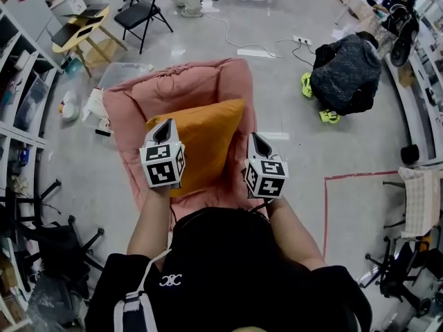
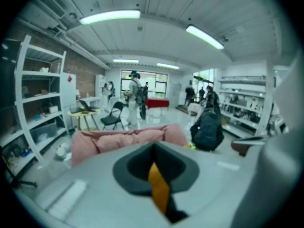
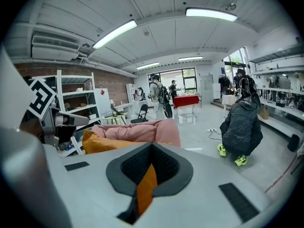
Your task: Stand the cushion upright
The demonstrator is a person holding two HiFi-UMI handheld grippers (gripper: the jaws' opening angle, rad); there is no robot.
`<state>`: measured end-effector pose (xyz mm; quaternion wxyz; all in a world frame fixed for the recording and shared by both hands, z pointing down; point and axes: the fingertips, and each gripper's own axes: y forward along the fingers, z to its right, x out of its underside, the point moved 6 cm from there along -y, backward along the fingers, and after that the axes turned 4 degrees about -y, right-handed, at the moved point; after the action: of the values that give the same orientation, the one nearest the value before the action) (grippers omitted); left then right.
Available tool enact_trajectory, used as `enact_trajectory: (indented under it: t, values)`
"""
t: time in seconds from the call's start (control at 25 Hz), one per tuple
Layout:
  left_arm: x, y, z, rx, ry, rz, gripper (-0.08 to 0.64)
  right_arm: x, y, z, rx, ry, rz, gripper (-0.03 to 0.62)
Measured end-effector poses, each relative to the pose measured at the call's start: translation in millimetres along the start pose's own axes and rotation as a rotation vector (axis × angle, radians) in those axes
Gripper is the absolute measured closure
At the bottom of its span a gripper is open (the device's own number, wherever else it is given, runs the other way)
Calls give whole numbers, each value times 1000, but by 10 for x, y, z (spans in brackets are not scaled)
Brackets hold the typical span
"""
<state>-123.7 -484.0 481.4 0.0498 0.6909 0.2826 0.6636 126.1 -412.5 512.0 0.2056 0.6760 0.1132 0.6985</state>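
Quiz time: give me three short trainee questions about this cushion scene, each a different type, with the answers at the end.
1. True or false: the left tool and the right tool are both shut on the orange cushion.
2. What is the orange cushion lying against? A: a pink padded seat. B: a folding chair. C: a shelf.
3. Fill in: the crouching person on the floor wears bright ___ shoes.

Key: 1 true; 2 A; 3 yellow-green.
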Motion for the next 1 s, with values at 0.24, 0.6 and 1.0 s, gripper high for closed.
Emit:
enact_trajectory:
  t: [0.24, 0.6, 1.0]
  values:
    - [24, -36, 413, 121, 32, -5, 560, -211, -80, -192, -78, 71, 87, 595]
    - [5, -61, 782, 221, 60, 11, 560, -371, -240, -305, -78, -80, 166, 597]
    - [48, -31, 862, 234, 68, -8, 560, -333, -241, -254, -72, -67, 156, 597]
